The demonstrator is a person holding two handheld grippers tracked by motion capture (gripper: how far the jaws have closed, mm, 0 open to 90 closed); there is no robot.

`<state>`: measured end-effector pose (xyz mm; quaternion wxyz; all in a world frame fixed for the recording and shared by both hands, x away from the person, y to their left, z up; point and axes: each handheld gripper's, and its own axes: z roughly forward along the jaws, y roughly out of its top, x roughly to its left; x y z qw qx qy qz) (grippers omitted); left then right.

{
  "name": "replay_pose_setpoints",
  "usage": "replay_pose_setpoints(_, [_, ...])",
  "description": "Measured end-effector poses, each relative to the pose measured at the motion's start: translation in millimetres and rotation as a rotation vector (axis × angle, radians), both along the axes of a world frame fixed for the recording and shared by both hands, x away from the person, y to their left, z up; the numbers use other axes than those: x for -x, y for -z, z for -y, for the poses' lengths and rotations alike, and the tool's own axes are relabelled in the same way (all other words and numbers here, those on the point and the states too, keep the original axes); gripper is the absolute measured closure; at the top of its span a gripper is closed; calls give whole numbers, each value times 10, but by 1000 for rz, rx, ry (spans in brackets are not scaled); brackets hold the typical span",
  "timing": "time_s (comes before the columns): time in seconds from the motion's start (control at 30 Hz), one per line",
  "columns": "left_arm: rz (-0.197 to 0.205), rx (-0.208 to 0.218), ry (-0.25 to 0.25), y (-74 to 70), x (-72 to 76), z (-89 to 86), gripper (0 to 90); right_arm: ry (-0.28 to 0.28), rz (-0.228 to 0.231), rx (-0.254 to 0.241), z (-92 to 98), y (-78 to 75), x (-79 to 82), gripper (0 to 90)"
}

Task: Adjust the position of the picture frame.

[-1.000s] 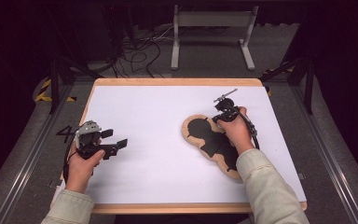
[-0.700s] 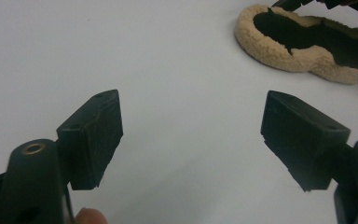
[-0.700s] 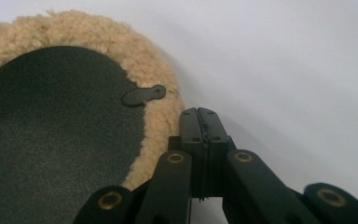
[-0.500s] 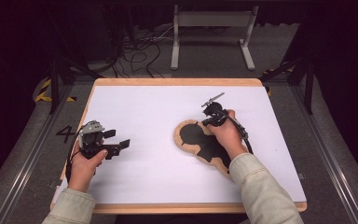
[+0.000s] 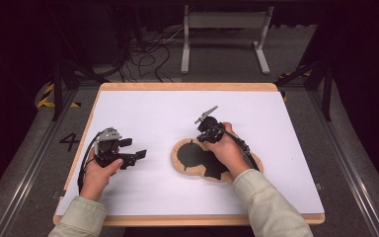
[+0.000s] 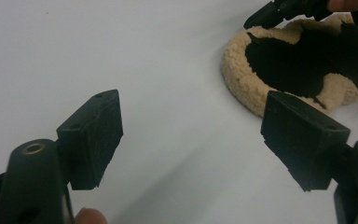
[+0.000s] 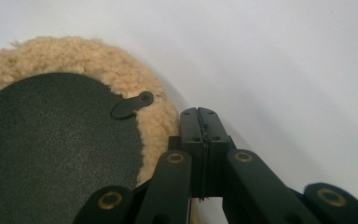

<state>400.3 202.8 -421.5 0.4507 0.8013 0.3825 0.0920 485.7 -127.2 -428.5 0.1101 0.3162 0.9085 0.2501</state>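
- Your right hand-held gripper (image 5: 205,129) is clenched, jaws pressed flat together, and in the right gripper view it sits just beside the fleece rim of the sheepskin insole (image 7: 65,135). You cannot tell from these frames whether any fleece is pinched between the jaws; they look closed on nothing.
- The sheepskin insole (image 5: 212,163) lies flat on the white counter (image 5: 143,113), dark side up, partly under your right hand (image 5: 227,153), right of centre.
- If the jaws have missed the edge, you risk only pushing the insole along the smooth counter instead of lifting it; the low fleece rim gives little to bite.
- A thin pinch of loose fleece alone could slip out as soon as you pull, and the floppy insole would drop or fold.
- The small black tab (image 7: 132,105) at the dark lining's edge lies close to your jaws; dragging across it could catch or peel it.
- Your left hand-held gripper (image 5: 128,155) is released, jaws wide apart, hovering well apart from the insole (image 6: 303,65). With nothing bracing it there, the insole can swivel under a one-sided tug.
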Motion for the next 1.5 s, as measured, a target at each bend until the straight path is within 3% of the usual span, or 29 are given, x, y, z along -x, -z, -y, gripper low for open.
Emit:
replay_pose_setpoints(0.23, [0,3,23,-6,-16,69,216,-81,2,0,-159,8,145,900])
replay_pose_setpoints(0.33, [-3,4,29,-8,-13,75,217,-66,34,-22,-115,-37,173,844])
replay_pose_setpoints(0.4, [-5,3,34,-13,-3,78,218,-66,35,-61,-34,-108,206,841])
replay_pose_setpoints(0.67, [-6,-30,69,-46,12,143,235,-92,65,-111,334,-418,509,842])
replay_pose_setpoints(0.7, [-6,-41,83,-54,17,159,238,-97,84,-105,463,-499,664,848])
replay_pose_setpoints(0.73, [-5,-48,88,-61,30,183,238,-97,84,-105,463,-499,664,848])
replay_pose_setpoints(0.87, [-2,-88,143,-103,94,280,246,-110,84,-86,731,-549,926,869])
replay_pose_setpoints(0.97, [-12,-108,167,-115,124,336,254,-89,63,-94,929,-542,1086,893])
replay_pose_setpoints(1.13, [-26,-132,191,-113,138,365,275,-9,36,-58,1304,-478,1304,900])
replay_pose_setpoints(1.17, [-33,-130,197,-112,132,356,278,7,16,-31,1357,-461,1321,900])
replay_pose_setpoints(1.2, [-39,-127,195,-109,131,354,283,19,-11,37,1411,-431,1339,900])
replay_pose_setpoints(1.27, [-47,-133,200,-103,122,344,290,38,-33,97,1484,-387,1367,900])
replay_pose_setpoints(1.5, [-79,-154,201,-68,95,352,295,77,-143,215,1627,-205,1406,900])
